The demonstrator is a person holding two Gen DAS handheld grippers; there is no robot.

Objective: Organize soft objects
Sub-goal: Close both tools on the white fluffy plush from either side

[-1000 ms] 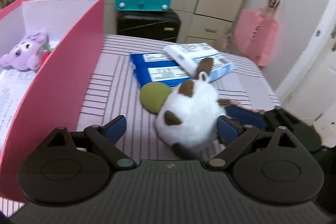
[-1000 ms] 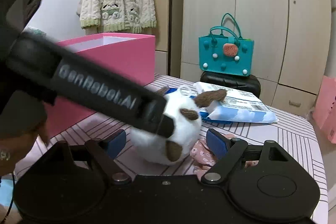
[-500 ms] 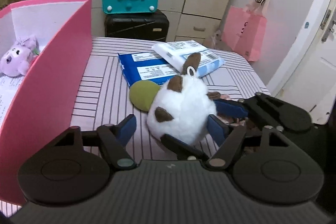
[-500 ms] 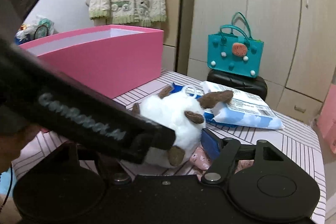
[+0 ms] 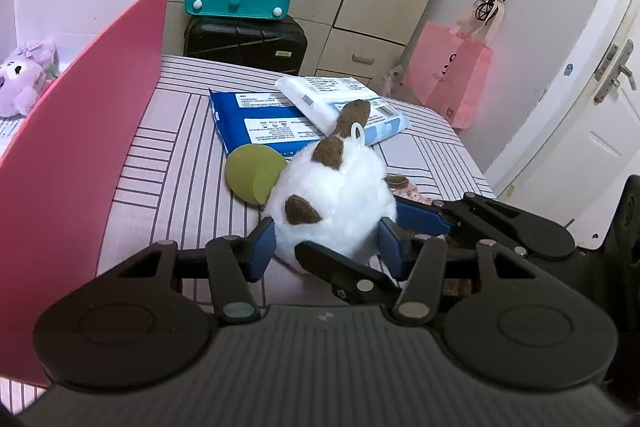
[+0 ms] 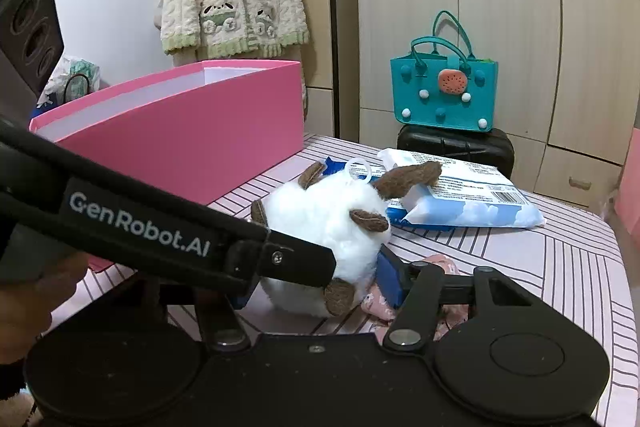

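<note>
From the left wrist, the left gripper (image 5: 326, 247) pinches the white plush (image 5: 332, 203) between its blue pads on the striped table (image 5: 168, 163), with the right gripper (image 5: 404, 227) reaching in from the right against the same toy. The pink box (image 5: 80, 131) stands to the left, a purple plush (image 5: 22, 83) inside. From the right wrist, the right gripper (image 6: 316, 281) has its pads narrowed against the plush (image 6: 320, 223); the left gripper's finger (image 6: 280, 259) crosses in front.

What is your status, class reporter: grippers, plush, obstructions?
Left gripper closed on white plush. Right gripper pads flank same plush, contact unclear. Pink box open at left. Wipe packs behind, not blocking.
</note>
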